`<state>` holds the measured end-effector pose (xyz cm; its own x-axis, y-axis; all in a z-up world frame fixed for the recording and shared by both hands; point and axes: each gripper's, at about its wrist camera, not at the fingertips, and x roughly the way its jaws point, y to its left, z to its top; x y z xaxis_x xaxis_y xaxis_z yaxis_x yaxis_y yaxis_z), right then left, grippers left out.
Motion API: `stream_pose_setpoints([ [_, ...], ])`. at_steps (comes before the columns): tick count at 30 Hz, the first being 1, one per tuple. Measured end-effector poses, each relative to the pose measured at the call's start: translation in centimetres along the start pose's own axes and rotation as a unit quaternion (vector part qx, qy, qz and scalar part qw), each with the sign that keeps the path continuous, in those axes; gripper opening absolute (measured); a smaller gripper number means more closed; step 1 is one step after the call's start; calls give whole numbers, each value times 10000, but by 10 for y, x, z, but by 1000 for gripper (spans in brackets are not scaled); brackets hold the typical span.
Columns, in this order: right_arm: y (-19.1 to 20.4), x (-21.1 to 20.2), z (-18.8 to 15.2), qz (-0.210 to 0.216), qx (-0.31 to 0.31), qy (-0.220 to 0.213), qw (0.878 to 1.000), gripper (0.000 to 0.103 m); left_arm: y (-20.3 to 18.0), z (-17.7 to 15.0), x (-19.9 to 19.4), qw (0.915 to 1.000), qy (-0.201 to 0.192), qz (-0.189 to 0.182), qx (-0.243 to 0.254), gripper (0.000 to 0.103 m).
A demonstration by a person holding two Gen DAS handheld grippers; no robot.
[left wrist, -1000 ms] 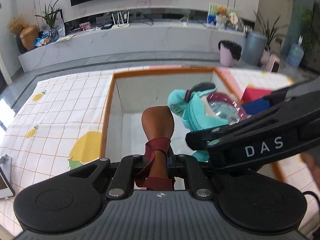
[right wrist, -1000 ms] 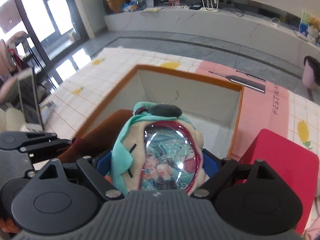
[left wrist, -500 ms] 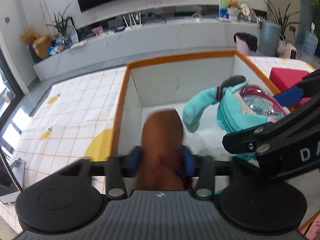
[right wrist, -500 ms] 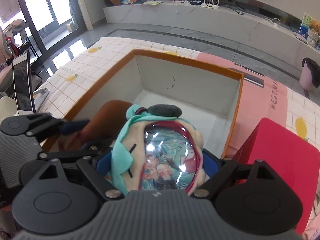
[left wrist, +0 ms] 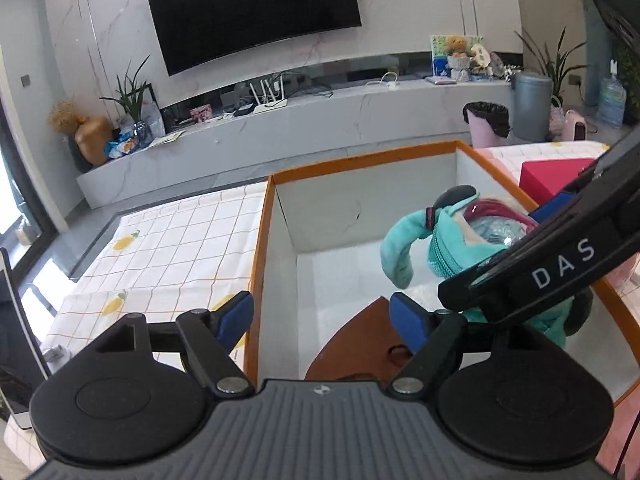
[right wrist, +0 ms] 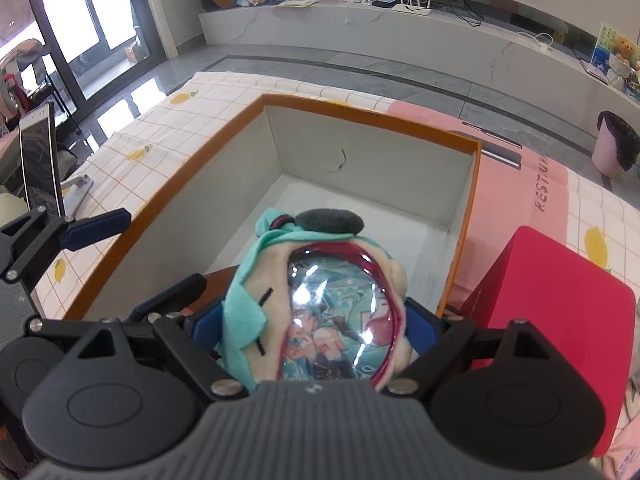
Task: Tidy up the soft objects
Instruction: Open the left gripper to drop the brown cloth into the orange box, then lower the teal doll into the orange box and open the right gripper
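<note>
The teal plush pouch, with its glossy clear window, sat clamped between the blue pads of the right gripper, held above the near end of the orange-rimmed box. It looked light and squashy, so the padded sides seemed the place to hold it; the slick window would likely slip, and the floppy teal ear hung loose. Below it, the brown soft piece lay on the white floor of the box, beneath the left gripper, whose jaws stood wide apart and empty. Just beside the box on the right stood a red box. Everything rested on a checked, lemon-printed cloth, with a marble TV bench and a dark television beyond.
</note>
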<state>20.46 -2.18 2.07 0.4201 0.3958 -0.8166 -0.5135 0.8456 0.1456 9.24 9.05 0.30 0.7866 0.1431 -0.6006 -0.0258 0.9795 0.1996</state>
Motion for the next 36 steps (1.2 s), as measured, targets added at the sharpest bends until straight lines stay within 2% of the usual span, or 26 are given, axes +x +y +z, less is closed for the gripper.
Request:
stream_pose_setpoints([
  [8, -7, -2, 0, 194, 275, 0, 9994, 90, 18, 2, 1, 9990, 56, -170, -419, 91],
  [12, -7, -3, 0, 150, 295, -51, 9994, 93, 25, 2, 4, 9978, 111, -246, -600, 91],
  [18, -6, -7, 0, 169, 312, -111, 9993, 95, 30, 2, 3, 9965, 109, -360, -740, 91],
  [25, -7, -9, 0, 162, 328, -98, 9993, 95, 30, 1, 5, 9963, 142, -302, -793, 91],
  [31, -5, -9, 0, 145, 289, -61, 9995, 95, 36, 0, 13, 9915, 500, -519, -1079, 91],
  [36, -4, -12, -1, 129, 227, -35, 9997, 95, 37, -1, 13, 9906, 552, -519, -1141, 91],
])
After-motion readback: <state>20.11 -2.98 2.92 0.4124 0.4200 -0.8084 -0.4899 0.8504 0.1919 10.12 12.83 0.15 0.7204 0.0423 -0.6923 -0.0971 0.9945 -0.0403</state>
